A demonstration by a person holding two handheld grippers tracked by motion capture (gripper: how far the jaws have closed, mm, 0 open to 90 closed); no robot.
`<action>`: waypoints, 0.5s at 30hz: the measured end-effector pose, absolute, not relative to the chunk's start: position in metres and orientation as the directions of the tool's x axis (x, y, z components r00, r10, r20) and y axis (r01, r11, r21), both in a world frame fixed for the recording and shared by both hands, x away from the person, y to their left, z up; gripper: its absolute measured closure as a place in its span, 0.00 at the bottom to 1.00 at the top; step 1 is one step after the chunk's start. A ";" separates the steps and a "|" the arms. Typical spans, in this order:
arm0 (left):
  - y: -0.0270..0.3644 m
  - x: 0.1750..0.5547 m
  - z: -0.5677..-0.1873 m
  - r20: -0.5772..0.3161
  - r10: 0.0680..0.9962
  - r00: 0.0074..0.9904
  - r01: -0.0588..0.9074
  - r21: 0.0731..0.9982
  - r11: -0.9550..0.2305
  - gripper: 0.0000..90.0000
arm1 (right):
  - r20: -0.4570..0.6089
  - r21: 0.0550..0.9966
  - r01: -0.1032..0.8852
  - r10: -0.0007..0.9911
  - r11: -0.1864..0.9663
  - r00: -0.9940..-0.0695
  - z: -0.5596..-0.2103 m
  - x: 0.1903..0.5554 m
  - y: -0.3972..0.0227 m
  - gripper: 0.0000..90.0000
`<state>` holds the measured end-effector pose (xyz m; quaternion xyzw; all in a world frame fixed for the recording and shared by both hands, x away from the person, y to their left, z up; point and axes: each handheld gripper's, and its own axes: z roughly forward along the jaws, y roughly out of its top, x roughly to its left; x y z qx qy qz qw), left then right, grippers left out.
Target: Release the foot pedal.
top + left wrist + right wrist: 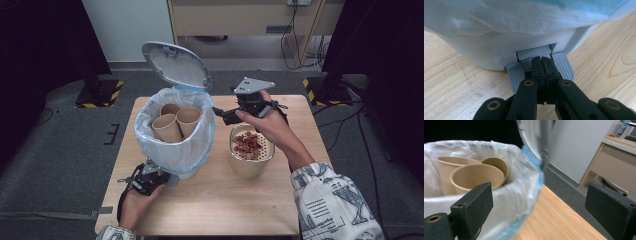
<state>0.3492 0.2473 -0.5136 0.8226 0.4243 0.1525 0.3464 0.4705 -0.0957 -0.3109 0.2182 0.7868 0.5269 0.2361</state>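
Note:
A white pedal bin [176, 156] with a plastic liner stands at the table's left, its lid [175, 65] tipped up. Three brown paper cups [176, 125] stand inside it, and the cups [474, 176] also appear in the right gripper view behind the liner's rim. My left gripper [541, 60] is shut, and its tips rest on the bin's grey foot pedal [564, 66]. From above, the left gripper [162, 179] lies at the bin's front base. My right gripper [220, 114] is open and empty, level beside the bin's right rim. Its jaws [541, 205] point at the liner.
A beige pot [248, 167] with a perforated insert of red-brown pieces [248, 145] stands right of the bin, under my right hand. The wooden table [225, 205] has bare space at the front. Grey floor and stand bases surround it.

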 end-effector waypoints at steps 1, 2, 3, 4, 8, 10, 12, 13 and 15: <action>0.247 0.349 -0.513 -0.046 0.803 0.595 0.594 0.698 -0.400 0.95 | -0.142 0.932 0.098 0.599 0.349 -0.788 -0.312 0.471 -0.100 0.09; 0.246 0.348 -0.513 -0.044 0.803 0.595 0.594 0.697 -0.402 0.91 | -0.138 0.933 0.103 0.608 0.344 -0.782 -0.313 0.472 -0.104 0.09; 0.244 0.346 -0.511 -0.013 0.805 0.593 0.588 0.691 -0.422 0.89 | -0.137 0.933 0.106 0.613 0.343 -0.778 -0.313 0.473 -0.107 0.09; 0.244 0.344 -0.510 0.007 0.805 0.593 0.580 0.690 -0.432 0.86 | -0.132 0.934 0.113 0.623 0.338 -0.771 -0.314 0.474 -0.112 0.09; 0.257 0.333 -0.499 -0.039 0.829 0.558 0.582 0.731 -0.357 0.75 | -0.130 0.934 0.128 0.653 0.333 -0.747 -0.318 0.476 -0.131 0.09; 0.263 0.329 -0.498 -0.039 0.841 0.540 0.589 0.731 -0.344 0.68 | -0.132 0.933 0.137 0.669 0.334 -0.732 -0.321 0.477 -0.140 0.09; 0.270 0.327 -0.497 -0.034 0.855 0.517 0.599 0.728 -0.333 0.59 | -0.130 0.932 0.146 0.680 0.333 -0.721 -0.324 0.477 -0.148 0.09; 0.273 0.326 -0.496 -0.028 0.868 0.496 0.601 0.733 -0.320 0.54 | -0.131 0.931 0.149 0.687 0.333 -0.715 -0.325 0.476 -0.152 0.09; 0.279 0.326 -0.496 -0.025 0.881 0.473 0.600 0.741 -0.301 0.45 | -0.127 0.932 0.159 0.704 0.326 -0.699 -0.328 0.475 -0.163 0.09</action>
